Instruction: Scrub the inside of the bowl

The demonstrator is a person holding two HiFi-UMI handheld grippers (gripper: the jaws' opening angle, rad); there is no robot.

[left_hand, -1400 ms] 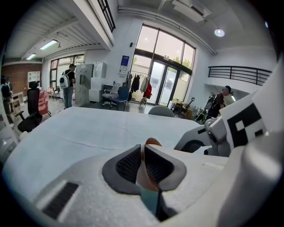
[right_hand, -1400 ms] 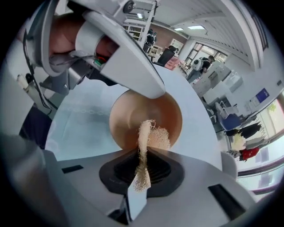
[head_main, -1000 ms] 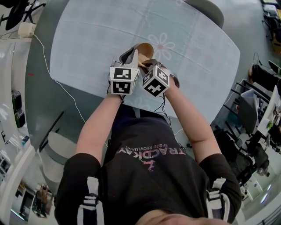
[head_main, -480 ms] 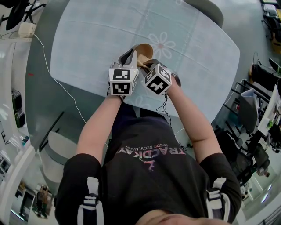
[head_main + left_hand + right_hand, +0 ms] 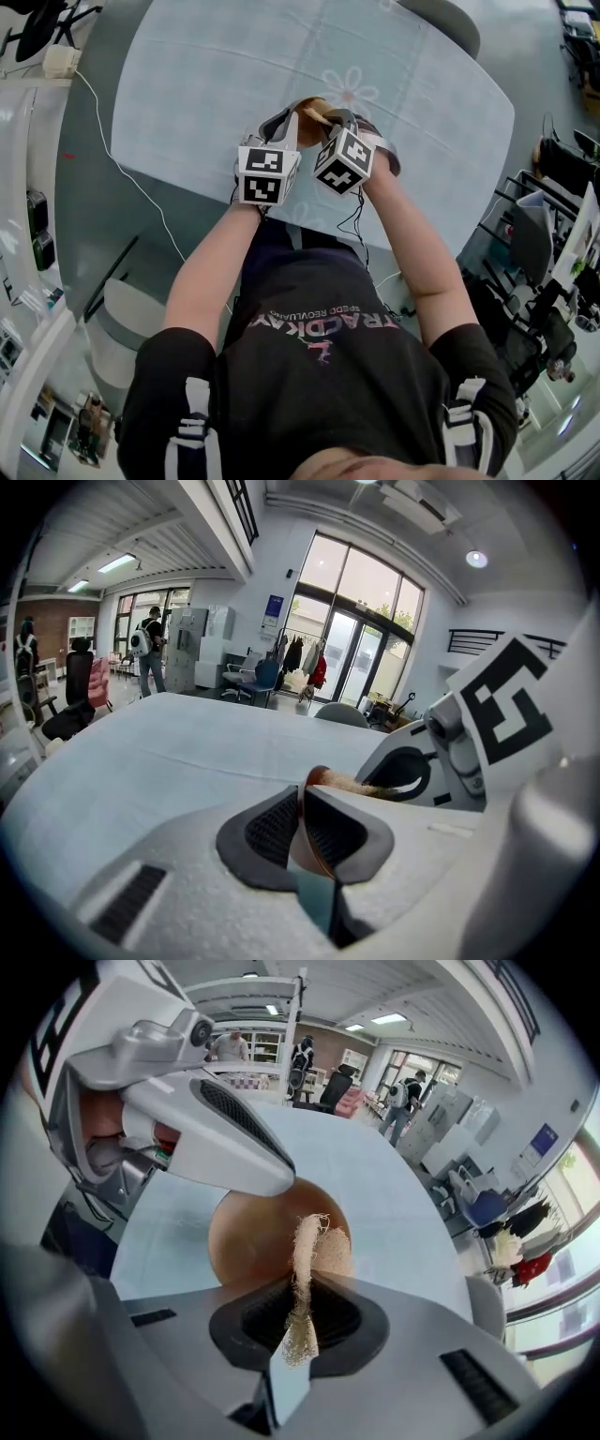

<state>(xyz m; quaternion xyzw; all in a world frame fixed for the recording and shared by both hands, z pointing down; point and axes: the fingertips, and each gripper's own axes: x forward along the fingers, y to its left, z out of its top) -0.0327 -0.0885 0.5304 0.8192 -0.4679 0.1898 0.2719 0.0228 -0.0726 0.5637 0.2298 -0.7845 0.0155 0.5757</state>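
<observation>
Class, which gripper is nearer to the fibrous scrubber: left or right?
Right. The right gripper is shut on the scrubber itself, holding it at the bowl. The left gripper is just beside it, clamped on the bowl's rim.

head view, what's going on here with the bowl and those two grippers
A person stands at a table covered with a pale blue cloth, with a gripper in each hand. The left gripper is shut on the rim of a brown bowl and holds it just above the cloth. The right gripper is shut on a pale fibrous scrubber, whose free end is against the bowl's brown surface. Scrubbing looks under way.
</observation>
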